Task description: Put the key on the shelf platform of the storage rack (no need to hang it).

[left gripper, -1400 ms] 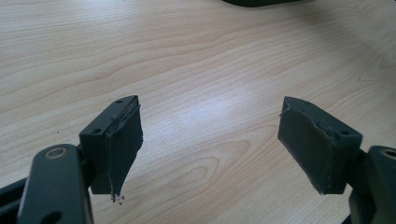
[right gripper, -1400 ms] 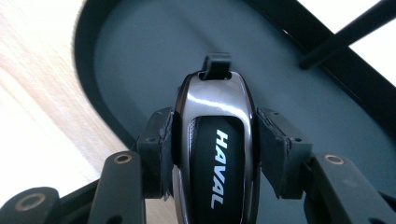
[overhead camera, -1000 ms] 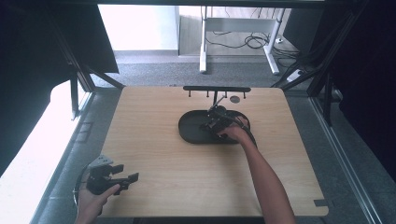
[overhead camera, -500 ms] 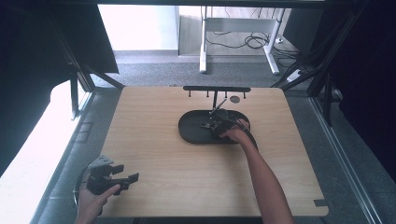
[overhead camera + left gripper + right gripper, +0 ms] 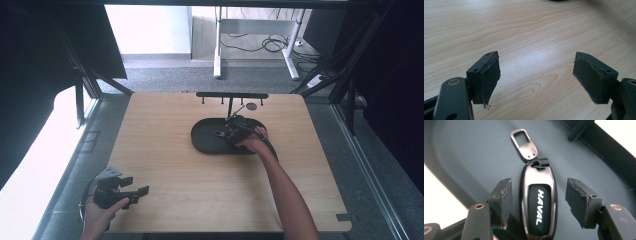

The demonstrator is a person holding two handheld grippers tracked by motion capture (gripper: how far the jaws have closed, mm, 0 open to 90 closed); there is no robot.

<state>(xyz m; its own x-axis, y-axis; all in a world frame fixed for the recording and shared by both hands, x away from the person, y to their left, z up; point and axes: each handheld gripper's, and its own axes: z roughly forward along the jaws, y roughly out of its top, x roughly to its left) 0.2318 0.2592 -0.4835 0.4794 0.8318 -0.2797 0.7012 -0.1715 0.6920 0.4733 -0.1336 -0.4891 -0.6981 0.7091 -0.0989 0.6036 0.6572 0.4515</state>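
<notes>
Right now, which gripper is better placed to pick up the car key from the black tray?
The right gripper. Its open jaws already stand on both sides of the car key lying in the black tray. The left gripper is open too, but sits at the table's near left corner, far from it.

You work on a pale wooden table top (image 5: 165,165) with visible grain and a smooth, slightly shiny finish. Your dark oval tray (image 5: 474,152) looks like matt plastic. In it lies the glossy dark metal key fob (image 5: 539,205) with a matt black insert and a polished metal clip (image 5: 524,142). Your right gripper (image 5: 537,202) has rough, worn matt black pads (image 5: 504,200).
</notes>
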